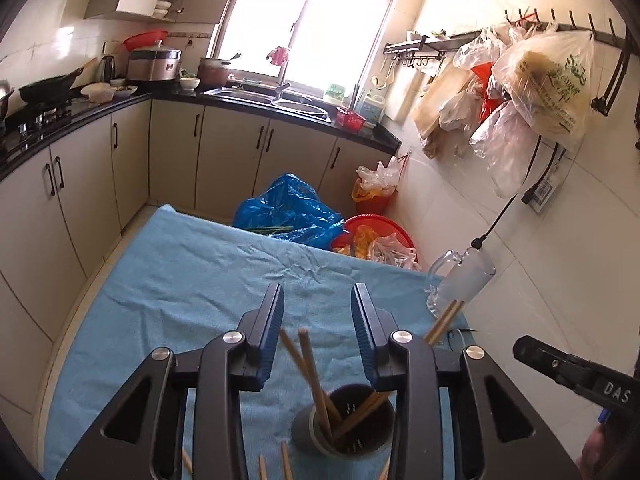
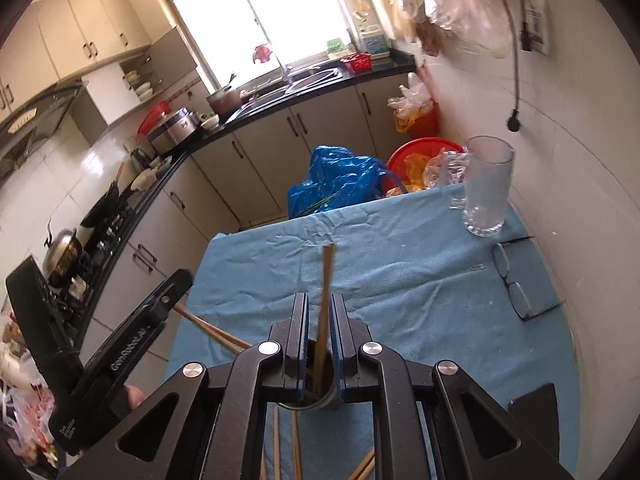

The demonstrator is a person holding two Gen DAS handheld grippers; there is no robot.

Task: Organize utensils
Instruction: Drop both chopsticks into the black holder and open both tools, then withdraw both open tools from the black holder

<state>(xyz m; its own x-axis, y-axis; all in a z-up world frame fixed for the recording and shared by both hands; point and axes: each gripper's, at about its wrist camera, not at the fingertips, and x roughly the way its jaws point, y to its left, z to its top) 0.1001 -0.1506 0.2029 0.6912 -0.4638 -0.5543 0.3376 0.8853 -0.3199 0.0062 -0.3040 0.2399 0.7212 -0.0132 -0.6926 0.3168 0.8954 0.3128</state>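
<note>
Chopsticks (image 1: pixel 316 376) stand in a dark cup (image 1: pixel 346 420) at the near edge of the blue cloth (image 1: pixel 180 280), with more lying loose beside it. Light, stiff and smooth, they're likely best pinched mid-shaft. The left gripper (image 1: pixel 317 336) is spread, empty; the right gripper (image 2: pixel 319 336) is narrowly parted around one upright stick (image 2: pixel 325 300).

Matt wooden chopsticks (image 1: pixel 316 376) stand in a dark cup (image 1: pixel 352 420) on wrinkled blue cloth (image 1: pixel 180 280), beside a clear glass mug (image 2: pixel 486 188).
</note>
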